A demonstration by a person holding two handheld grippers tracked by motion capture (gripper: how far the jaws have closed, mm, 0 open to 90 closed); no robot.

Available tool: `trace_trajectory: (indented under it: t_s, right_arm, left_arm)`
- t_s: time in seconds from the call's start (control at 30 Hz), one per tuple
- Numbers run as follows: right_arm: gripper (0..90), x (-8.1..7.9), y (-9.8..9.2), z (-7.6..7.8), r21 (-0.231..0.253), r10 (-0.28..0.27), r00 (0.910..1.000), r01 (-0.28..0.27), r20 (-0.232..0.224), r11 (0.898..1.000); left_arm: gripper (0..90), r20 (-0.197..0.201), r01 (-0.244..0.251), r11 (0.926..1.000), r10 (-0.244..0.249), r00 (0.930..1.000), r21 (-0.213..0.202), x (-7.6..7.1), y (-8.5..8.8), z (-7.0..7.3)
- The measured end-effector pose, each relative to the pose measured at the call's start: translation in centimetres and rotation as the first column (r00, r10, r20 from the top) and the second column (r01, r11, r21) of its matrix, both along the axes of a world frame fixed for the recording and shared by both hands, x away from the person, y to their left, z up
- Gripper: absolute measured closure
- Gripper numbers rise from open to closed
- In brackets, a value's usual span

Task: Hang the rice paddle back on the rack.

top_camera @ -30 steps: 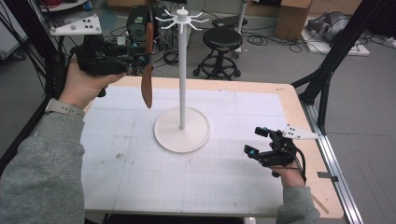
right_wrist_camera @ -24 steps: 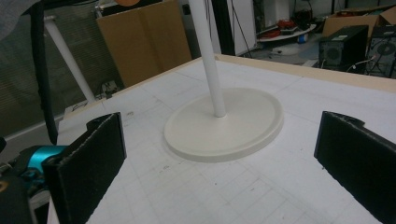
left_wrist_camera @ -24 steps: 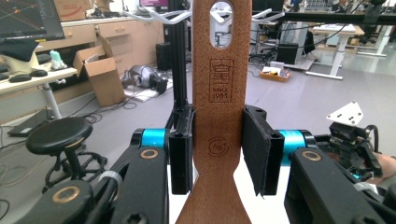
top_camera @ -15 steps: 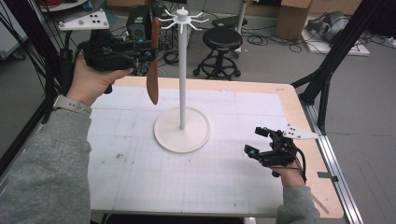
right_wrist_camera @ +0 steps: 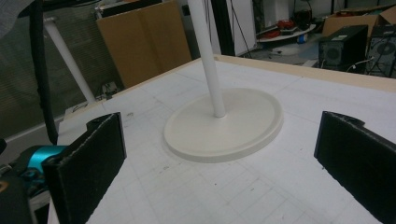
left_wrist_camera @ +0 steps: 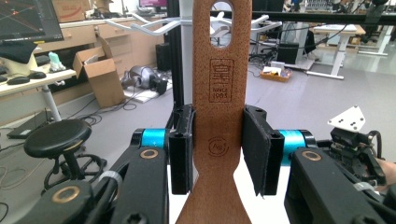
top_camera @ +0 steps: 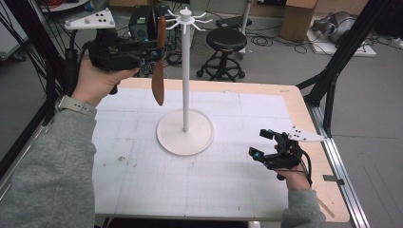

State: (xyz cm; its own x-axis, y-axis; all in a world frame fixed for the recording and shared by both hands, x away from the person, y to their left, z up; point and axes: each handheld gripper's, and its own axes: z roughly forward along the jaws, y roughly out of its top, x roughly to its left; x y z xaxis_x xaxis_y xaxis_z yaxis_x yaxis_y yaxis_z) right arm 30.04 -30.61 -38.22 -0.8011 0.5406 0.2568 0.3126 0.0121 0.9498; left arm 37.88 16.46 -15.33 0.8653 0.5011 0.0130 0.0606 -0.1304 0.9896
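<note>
1. Right gripper (top_camera: pixel 267 145): it is resting low over the near right part of the worktop (top_camera: pixel 142 185), in the same spot as in the earlier frames; its jaws are standing wide apart with nothing between them.
2. White stand (top_camera: pixel 185 130): its round base is sitting mid-worktop, and its thin pole is rising upright to a crown of hooks (top_camera: pixel 190 19).
3. Wooden spatula (top_camera: pixel 158 71): compared with the earlier frames, it is hanging nearer to the pole and a little higher, just left of it without touching. Its long axis is running nearly vertical, the broad blade pointing down and the holed handle end pointing up, beside the hooks.
4. Left gripper (top_camera: pixel 154 50): raised above the far left edge of the worktop, its jaws are pinching the spatula's flat handle from both sides, below the hanging hole (left_wrist_camera: pixel 221 24).
</note>
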Motion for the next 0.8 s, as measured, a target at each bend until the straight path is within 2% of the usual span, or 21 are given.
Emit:
trace_trajectory:
  t_s: [0.17, 0.57, 0.8]
  right_arm:
    - [1.0, 0.0, 0.0, 0.0, 0.002, 0.000, 1.0000, 0.000, -0.002, 1.000]
    - [1.0, 0.0, -0.1, 0.0, 0.003, 0.000, 1.0000, 0.000, -0.003, 1.000]
    - [1.0, -0.1, -0.1, 0.0, 0.006, -0.001, 1.0000, 0.001, -0.006, 1.000]
  left_arm:
    - [65.2, -0.008, -0.008, 0.9999, 0.008, 0.9999, -0.010, 0.3, -0.1, 0.0]
    - [65.2, -0.014, -0.010, 0.9999, 0.010, 0.9999, 0.006, 0.7, -0.6, -0.4]
    - [65.2, -0.024, -0.013, 0.9999, 0.012, 0.9996, -0.008, 1.0, -1.1, -0.6]
